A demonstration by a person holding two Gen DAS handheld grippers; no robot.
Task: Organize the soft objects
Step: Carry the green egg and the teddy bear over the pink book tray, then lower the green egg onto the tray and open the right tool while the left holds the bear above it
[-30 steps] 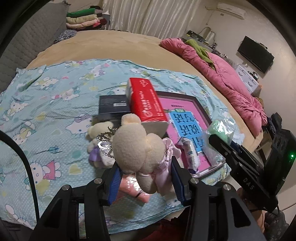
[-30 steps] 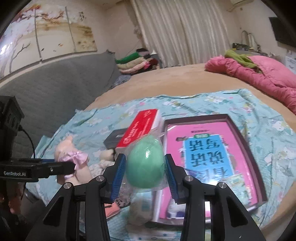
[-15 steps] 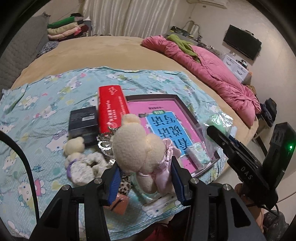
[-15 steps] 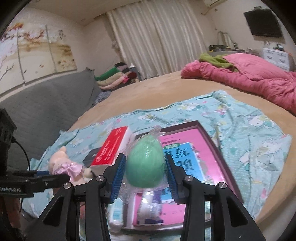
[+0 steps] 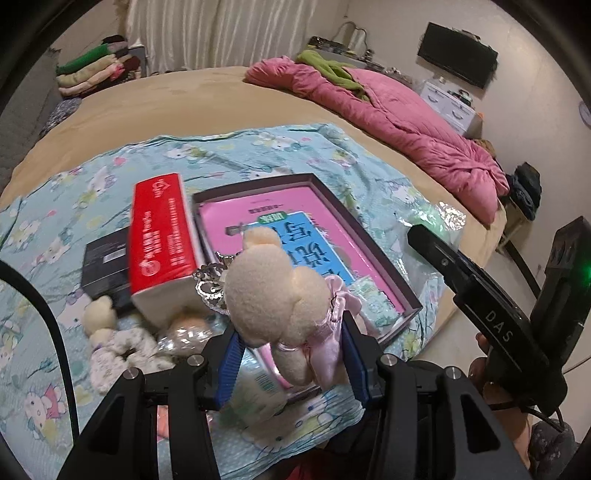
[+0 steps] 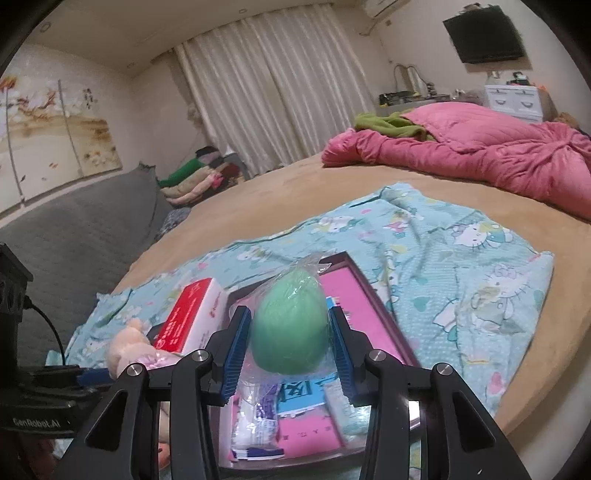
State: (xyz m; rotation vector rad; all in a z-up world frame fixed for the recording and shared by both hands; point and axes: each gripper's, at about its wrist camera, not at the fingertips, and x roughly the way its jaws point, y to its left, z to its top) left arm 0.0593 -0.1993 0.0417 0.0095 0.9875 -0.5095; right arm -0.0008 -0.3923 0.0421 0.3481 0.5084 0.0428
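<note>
Gripping a cream plush bear [image 5: 275, 291] between its blue pads, the left gripper [image 5: 291, 360] holds the toy above the near edge of a cartoon-print blue sheet [image 5: 258, 147]; the bear's long axis runs up and away from the jaws, ears at the far end, a pink satin bow [image 5: 332, 328] at the near end. Clamped just as firmly in the right gripper [image 6: 288, 354] is a green egg-shaped toy [image 6: 290, 325] in clear wrap, standing upright with its narrower end up and the wrap's twist above it. Beneath both sits a dark-rimmed tray [image 5: 369, 236] lined with a pink and blue printed sheet, small packets lying in its near end (their labels are too blurred to read). A red tissue pack [image 5: 160, 240] lies just left of the tray, its long side running away from the camera, with a black box [image 5: 105, 262] tucked against its left side. A small pale bear [image 5: 99, 314] lies on the sheet near the pack's near end. Farther back, the tan bed [image 5: 184, 96] carries a rumpled pink quilt [image 5: 388, 110] on the right and a green garment [image 5: 328, 68] on it. Folded clothes [image 5: 96, 70] are stacked by the white curtains [image 5: 221, 33].
</note>
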